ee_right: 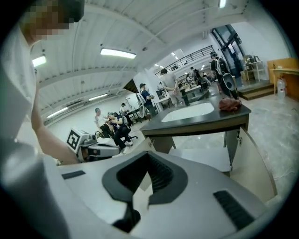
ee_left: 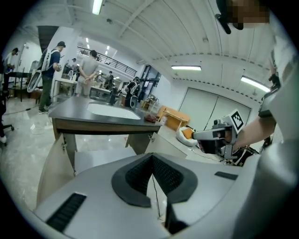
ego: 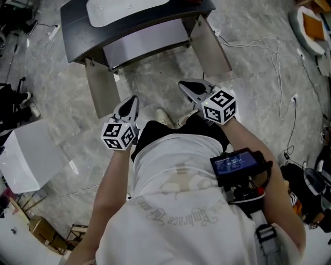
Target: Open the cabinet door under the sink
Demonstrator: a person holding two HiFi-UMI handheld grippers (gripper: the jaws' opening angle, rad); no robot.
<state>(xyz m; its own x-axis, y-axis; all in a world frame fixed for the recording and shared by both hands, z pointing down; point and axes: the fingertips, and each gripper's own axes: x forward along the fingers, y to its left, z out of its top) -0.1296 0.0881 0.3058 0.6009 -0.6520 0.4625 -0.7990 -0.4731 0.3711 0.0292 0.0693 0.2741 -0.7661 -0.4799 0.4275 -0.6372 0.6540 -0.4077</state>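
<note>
The dark sink cabinet [ego: 77, 31] stands at the top of the head view with a white basin [ego: 119, 10] set in its top. Both doors under it hang swung outward: the left door [ego: 102, 89] and the right door [ego: 213, 46]. The shelf inside shows between them. My left gripper [ego: 132, 101] and right gripper [ego: 187, 85] are held close to my body, well back from the doors, both shut on nothing. In the left gripper view the jaws [ee_left: 152, 161] meet in front of the open left door [ee_left: 53, 170]. In the right gripper view the jaws [ee_right: 148, 161] are together beside the right door [ee_right: 250, 163].
A white box [ego: 26, 155] stands on the marble floor at the left. Cables [ego: 279, 67] trail across the floor at the right, near a round white item [ego: 310, 26]. A reddish cloth [ee_right: 230, 103] lies on the countertop. Several people stand far behind the cabinet.
</note>
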